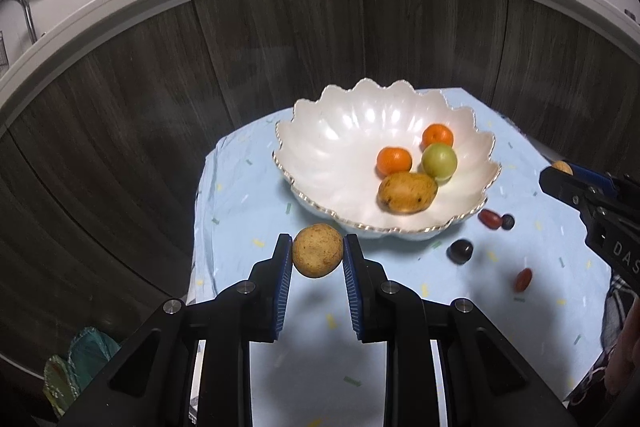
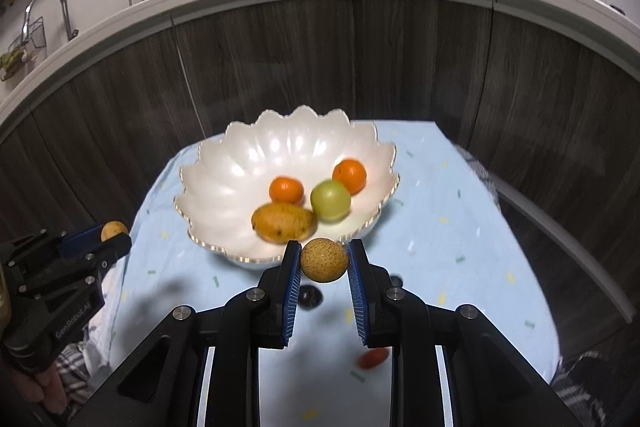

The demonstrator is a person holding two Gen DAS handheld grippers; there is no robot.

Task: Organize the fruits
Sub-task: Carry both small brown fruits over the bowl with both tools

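Observation:
A white scalloped bowl [image 1: 332,147] [image 2: 240,179] stands on the blue cloth and holds two oranges [image 1: 394,161], a green apple [image 1: 439,162] and a yellow mango [image 1: 407,193]. My left gripper [image 1: 317,251] is shut on a brown round fruit [image 1: 317,250], held above the cloth in front of the bowl. My right gripper [image 2: 325,259] is shut on a speckled brown round fruit [image 2: 324,259] just in front of the bowl's near rim. Each gripper shows in the other's view, the right one [image 1: 560,173] and the left one [image 2: 112,235].
Small loose fruits lie on the cloth to the right of the bowl: a red one [image 1: 490,218], a dark blue one [image 1: 508,221], a dark plum [image 1: 460,251] and another red one [image 1: 523,279]. A dark wood cabinet front [image 1: 280,47] stands behind the table.

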